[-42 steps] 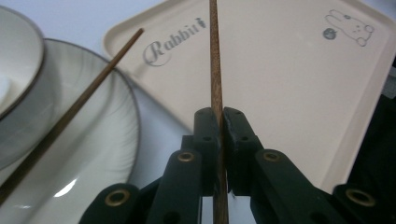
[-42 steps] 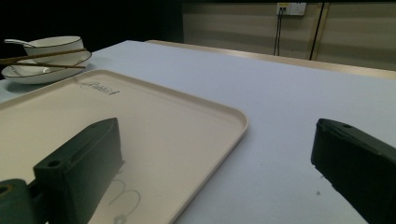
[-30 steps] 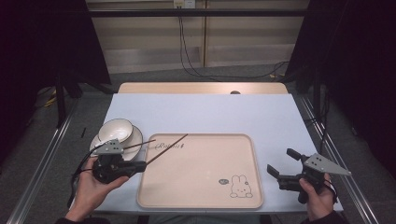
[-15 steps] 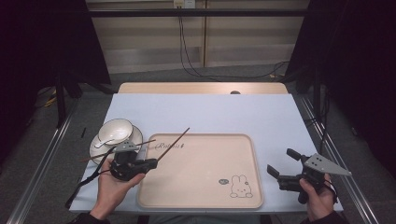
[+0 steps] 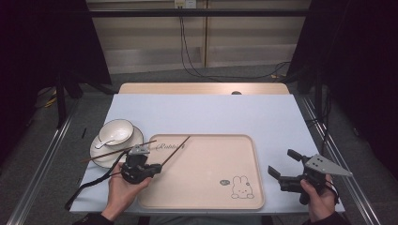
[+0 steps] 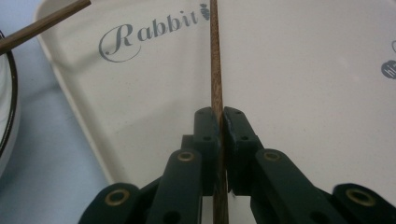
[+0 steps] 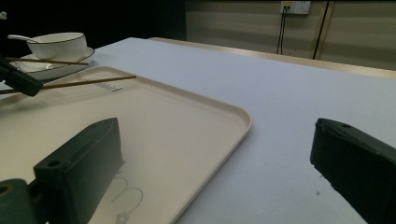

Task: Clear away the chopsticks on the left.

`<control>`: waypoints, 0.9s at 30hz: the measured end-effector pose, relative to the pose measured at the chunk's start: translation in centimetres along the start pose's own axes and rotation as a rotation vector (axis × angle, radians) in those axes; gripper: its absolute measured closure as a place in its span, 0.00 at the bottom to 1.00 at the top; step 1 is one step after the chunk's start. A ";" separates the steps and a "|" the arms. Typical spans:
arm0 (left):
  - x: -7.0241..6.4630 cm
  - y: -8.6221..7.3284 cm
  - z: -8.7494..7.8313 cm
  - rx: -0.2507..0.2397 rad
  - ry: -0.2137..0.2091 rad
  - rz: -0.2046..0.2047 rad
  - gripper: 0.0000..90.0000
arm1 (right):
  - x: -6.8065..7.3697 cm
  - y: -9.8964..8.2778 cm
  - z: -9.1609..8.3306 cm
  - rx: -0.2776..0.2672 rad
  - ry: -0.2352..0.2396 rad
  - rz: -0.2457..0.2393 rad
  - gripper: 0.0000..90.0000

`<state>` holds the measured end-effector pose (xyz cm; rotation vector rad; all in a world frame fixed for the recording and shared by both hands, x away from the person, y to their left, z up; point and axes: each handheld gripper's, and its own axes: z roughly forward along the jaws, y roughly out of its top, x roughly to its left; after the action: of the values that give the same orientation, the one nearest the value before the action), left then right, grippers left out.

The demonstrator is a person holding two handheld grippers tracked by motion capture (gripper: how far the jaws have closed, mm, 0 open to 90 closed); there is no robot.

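So you've got the pale blue surface with the big beige tray (the one with "Rabbit" and a bunny printed on it) sitting near your edge. Left of the tray there's a white plate with a bowl and spoon on it, and one chopstick lying across the plate. Your left hand-held gripper is clamped tight on the other chopstick, which pokes out over the tray's corner. Your right hand-held gripper sits spread wide, empty, just right of the tray.
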<state>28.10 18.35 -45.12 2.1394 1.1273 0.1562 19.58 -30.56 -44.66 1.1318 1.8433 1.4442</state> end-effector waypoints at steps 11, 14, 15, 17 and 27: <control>0.0 -0.3 1.2 0.058 0.018 -0.017 0.94 | 0.0 0.0 0.0 -0.002 -0.004 -0.009 0.02; 0.0 -0.3 1.2 0.056 0.022 -0.022 0.94 | 0.0 0.0 0.0 -0.002 -0.005 -0.008 0.02; 0.0 -0.3 1.2 0.052 0.017 -0.025 0.94 | 0.1 0.0 0.0 0.000 -0.003 -0.005 0.02; 0.1 -0.2 1.2 0.065 0.009 -0.021 0.94 | 0.0 0.0 0.0 0.000 -0.002 -0.007 0.02; -0.1 -0.3 1.1 0.051 -0.014 -0.011 0.85 | 0.0 0.0 0.0 -0.003 -0.004 -0.009 0.02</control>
<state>28.33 17.80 -46.14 2.1751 1.1455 0.1085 19.60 -30.51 -44.66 1.1235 1.8408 1.4380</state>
